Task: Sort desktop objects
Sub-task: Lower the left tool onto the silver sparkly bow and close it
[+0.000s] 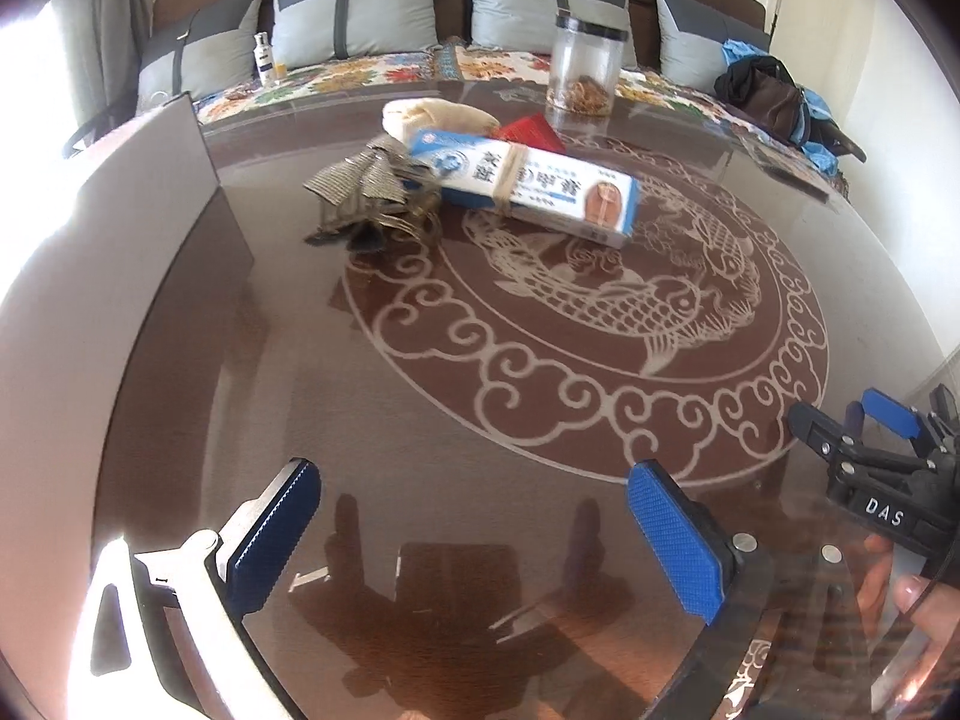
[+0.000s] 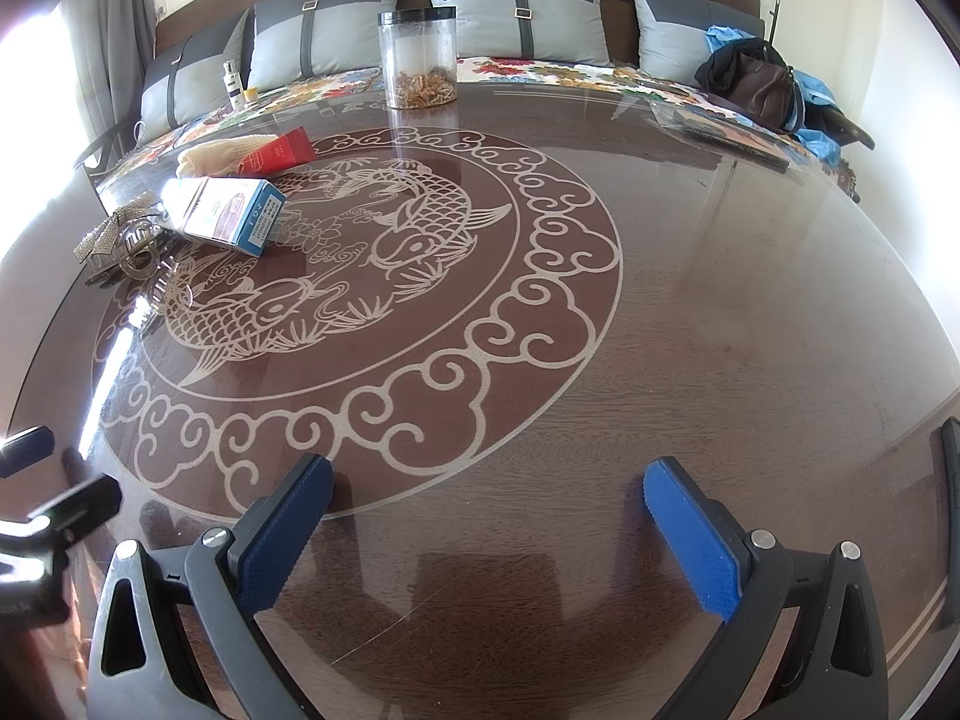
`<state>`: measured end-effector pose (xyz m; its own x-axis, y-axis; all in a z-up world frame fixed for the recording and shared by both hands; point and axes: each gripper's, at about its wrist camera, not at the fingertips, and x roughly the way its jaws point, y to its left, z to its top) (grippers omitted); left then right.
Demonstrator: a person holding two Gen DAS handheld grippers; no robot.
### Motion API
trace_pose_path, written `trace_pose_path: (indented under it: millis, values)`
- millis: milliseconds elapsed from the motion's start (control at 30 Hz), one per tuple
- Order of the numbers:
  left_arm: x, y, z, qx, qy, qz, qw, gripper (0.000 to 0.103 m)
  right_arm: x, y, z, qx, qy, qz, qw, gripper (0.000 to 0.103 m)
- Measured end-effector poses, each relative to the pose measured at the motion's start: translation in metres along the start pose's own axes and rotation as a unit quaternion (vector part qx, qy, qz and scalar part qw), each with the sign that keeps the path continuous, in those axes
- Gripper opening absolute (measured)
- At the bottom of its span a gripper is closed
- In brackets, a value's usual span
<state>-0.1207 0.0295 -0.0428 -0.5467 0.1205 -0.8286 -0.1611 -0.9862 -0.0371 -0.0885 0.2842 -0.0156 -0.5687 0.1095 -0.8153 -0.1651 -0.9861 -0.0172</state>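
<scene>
A blue-and-white toothpaste box lies on the glass table, resting partly on a glittery bow hair clip. Behind them lie a cream glove and a red packet. The same box, clip, glove and packet show at the left of the right wrist view. My left gripper is open and empty, low over the near table. My right gripper is open and empty; it also shows in the left wrist view.
A clear jar with a black lid stands at the table's far edge. A grey board stands at the left. Behind the table is a sofa with grey cushions, a small bottle and a dark bag.
</scene>
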Motion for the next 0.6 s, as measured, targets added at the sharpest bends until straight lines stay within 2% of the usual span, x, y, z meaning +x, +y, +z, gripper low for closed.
trace_pose_path:
  millis: [100, 200, 333, 600]
  values:
    - [0.010, 0.023, 0.034, -0.012, 0.009, 0.004, 0.9999, 0.103, 0.000, 0.000, 0.000, 0.000, 0.000, 0.000, 1.000, 0.103]
    - [0.028, 0.029, 0.067, 0.014, 0.013, 0.010, 0.9998, 0.103, 0.000, 0.000, 0.000, 0.000, 0.000, 0.000, 1.000, 0.103]
    - [0.052, 0.029, 0.099, 0.030, 0.022, -0.016, 0.9992, 0.103, 0.000, 0.000, 0.000, 0.000, 0.000, 0.000, 1.000, 0.103]
    - [0.097, 0.025, 0.129, 0.038, 0.025, 0.005, 0.9989, 0.103, 0.000, 0.000, 0.000, 0.000, 0.000, 0.000, 1.000, 0.103]
